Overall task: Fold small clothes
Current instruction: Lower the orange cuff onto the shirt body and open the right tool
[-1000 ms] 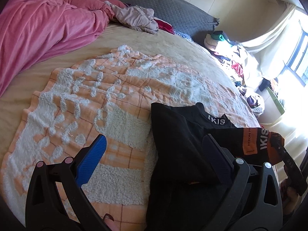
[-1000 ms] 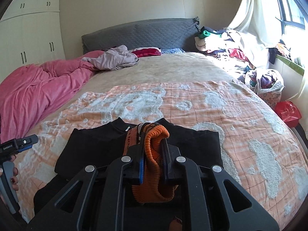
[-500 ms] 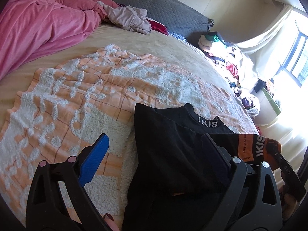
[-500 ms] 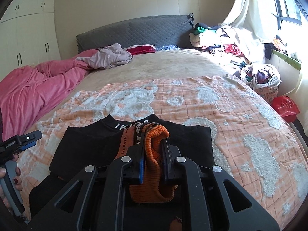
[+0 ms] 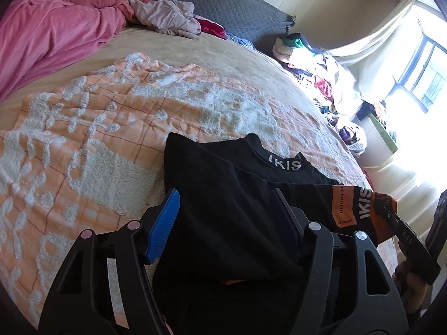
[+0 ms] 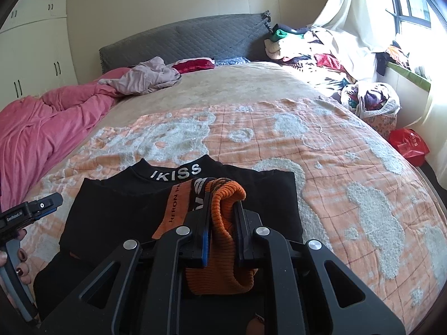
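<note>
A black top [image 6: 117, 203] with "IKISS" on its collar lies flat on the orange and white blanket [image 6: 321, 150], and also shows in the left wrist view [image 5: 223, 212]. One sleeve is folded across its body and ends in an orange ribbed cuff [image 6: 227, 203]. My right gripper [image 6: 222, 198] is shut on that orange cuff and holds it over the chest. My left gripper [image 5: 226, 195] is open and empty, its fingers over the top's left side. The right gripper shows in the left wrist view [image 5: 402, 234] with the cuff [image 5: 363, 209].
A pink duvet [image 6: 42, 128] lies bunched on the bed's left side. Crumpled clothes [image 6: 148, 79] lie near the grey headboard [image 6: 190, 39]. A clothes pile [image 6: 315, 53] and a bag [image 6: 371, 103] stand right of the bed. The blanket extends far and right of the top.
My right gripper has carried the orange cuff further across the top's chest. Both cameras have drawn nearer the top; the "IKISS" collar now shows fully. The left gripper stays open.
</note>
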Demonstrator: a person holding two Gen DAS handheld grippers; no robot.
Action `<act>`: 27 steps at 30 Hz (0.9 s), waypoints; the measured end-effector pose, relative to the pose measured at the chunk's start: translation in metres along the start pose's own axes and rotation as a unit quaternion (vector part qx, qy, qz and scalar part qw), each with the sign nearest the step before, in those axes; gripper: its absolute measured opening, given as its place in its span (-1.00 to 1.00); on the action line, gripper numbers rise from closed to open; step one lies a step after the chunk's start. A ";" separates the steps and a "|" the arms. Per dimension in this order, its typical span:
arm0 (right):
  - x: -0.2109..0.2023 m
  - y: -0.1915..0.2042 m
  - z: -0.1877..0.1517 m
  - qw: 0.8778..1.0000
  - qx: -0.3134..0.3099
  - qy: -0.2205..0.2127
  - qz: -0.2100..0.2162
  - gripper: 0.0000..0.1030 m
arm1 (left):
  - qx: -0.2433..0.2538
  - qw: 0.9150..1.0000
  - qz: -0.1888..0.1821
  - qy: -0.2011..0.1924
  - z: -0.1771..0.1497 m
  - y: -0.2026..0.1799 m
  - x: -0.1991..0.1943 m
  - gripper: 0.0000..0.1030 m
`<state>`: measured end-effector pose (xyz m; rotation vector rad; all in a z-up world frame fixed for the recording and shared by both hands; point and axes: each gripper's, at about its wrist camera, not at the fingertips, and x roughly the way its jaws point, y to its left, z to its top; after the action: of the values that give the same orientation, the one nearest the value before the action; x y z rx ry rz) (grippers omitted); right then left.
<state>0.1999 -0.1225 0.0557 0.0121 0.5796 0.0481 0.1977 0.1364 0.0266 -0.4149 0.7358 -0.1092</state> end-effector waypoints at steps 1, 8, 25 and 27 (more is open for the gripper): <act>0.000 0.000 0.000 1.000 0.000 0.001 0.000 -0.75 | 0.004 1.000 -0.001 0.003 -0.001 -0.002 0.002 0.11; 0.006 -0.008 -0.003 1.000 -0.001 0.009 -0.022 -0.60 | 0.025 0.999 0.011 0.043 -0.011 -0.006 0.027 0.11; 0.023 0.031 -0.026 0.996 -0.059 0.067 0.021 -0.23 | 0.073 0.993 0.032 0.089 -0.030 -0.023 0.044 0.12; 0.028 0.036 -0.031 0.994 -0.065 0.081 0.030 -0.18 | 0.074 0.993 0.033 0.090 -0.031 -0.024 0.046 0.16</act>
<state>0.2046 -0.0855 0.0158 -0.1017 0.7370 0.1471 0.2117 0.0936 -0.0132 -0.2407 0.9127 -0.1400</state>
